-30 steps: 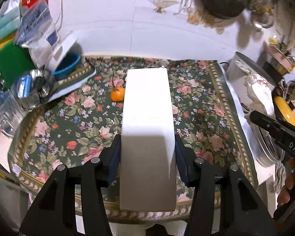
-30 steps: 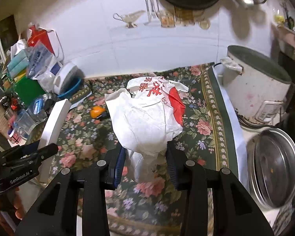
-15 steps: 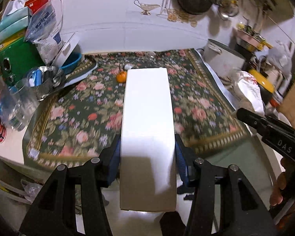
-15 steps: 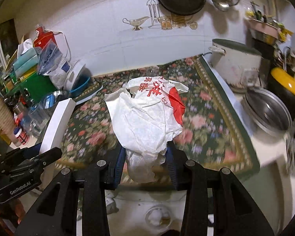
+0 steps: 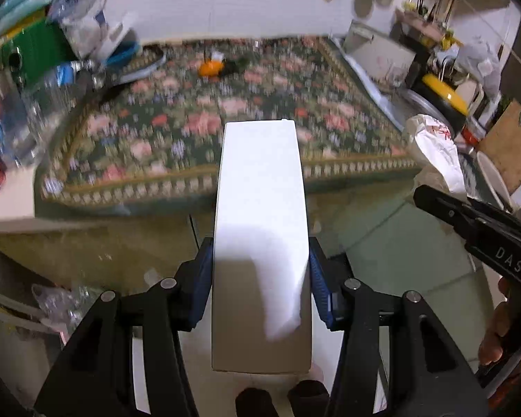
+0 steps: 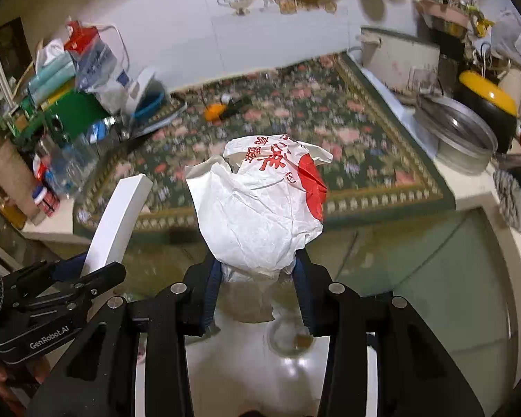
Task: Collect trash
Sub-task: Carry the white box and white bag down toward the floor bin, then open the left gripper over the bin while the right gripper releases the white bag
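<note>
while trash is held, floral cloth [image 6: 347, 139], orange fruit [image 6: 213, 111] behind

Floor [image 6: 451, 295] ahead lying open; counter edge [image 6: 382, 205] blocking beyond; clutter [image 6: 69, 104] crowding left, pots [image 6: 462, 132] right.

A counter [image 6: 476, 201] covered by a floral cloth [image 6: 330, 111] stands against a white tiled wall [image 6: 191, 21]; pale glossy floor [image 6: 246, 375] lies below, reflecting light.

Black left gripper [image 5: 260, 278] frame, blue-padded fingers [image 5: 201, 278], silver screws.
</note>
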`<state>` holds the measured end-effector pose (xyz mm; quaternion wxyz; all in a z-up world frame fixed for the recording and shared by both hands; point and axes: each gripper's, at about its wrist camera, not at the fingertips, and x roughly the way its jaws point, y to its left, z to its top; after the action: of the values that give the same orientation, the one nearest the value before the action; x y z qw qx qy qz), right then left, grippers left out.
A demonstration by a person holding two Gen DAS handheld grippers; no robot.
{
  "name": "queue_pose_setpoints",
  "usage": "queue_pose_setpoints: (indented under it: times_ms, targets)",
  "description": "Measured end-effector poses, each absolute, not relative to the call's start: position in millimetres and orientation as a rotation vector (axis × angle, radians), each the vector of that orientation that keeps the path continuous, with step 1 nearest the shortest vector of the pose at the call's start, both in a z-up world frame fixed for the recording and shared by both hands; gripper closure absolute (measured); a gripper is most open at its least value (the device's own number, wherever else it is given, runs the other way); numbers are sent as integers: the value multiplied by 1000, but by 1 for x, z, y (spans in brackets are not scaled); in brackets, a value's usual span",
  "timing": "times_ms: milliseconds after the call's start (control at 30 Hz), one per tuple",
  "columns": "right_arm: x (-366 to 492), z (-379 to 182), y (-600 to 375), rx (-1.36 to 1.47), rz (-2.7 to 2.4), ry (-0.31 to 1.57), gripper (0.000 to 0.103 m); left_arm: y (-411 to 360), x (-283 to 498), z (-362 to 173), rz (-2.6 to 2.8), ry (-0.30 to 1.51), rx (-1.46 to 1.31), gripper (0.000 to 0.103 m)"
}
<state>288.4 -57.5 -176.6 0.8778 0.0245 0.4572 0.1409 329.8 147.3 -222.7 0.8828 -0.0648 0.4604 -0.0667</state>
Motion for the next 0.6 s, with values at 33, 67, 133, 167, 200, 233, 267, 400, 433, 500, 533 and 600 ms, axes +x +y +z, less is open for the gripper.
queue_pose_setpoints:
  times_ms: [33, 67, 133, 167, 200, 233, 267, 400, 433, 500, 533, 600]
  targets:
    - [286, -185, -60, 49, 294, 969, 67, 146, 329, -232, -141, 977, -144, 53]
    - [285, -196, -62, 45, 295, 988, 67, 144, 328, -244, -142, 998, -153, 53]
    - [284, -217, -67, 38, 296, 1024, 67, 139, 326, -269, -135, 1036, -161, 53]
    - [283, -230, -71, 37, 297, 1042, 67, 135, 325, -288, -127, 1056, -160, 53]
    - [281, -243, -74, 38, 299, 1057, 67, 133, 324, -303, -117, 1073, -160, 53]
    - [282, -261, -79, 38, 302, 1080, 67, 131, 323, -315, -111, 1086, -162, 53]
    - [282, -273, -80, 33, 300, 1099, 67, 128, 322, -332, -104, 1105, -170, 53]
    - [281, -335, -89, -18, 300, 1166, 67, 116, 323, -410, -85, 1195, -227, 53]
    - [281, -351, -92, -23, 305, 1185, 67, 113, 324, -433, -84, 1218, -245, 53]
    - [283, -386, -97, -23, 319, 1221, 67, 107, 324, -467, -80, 1245, -265, 53]
    - [284, -399, -99, -28, 324, 1233, 67, 104, 325, -482, -75, 1256, -267, 53]
    - [286, -434, -103, -45, 337, 1254, 67, 98, 327, -521, -70, 1283, -268, 53]
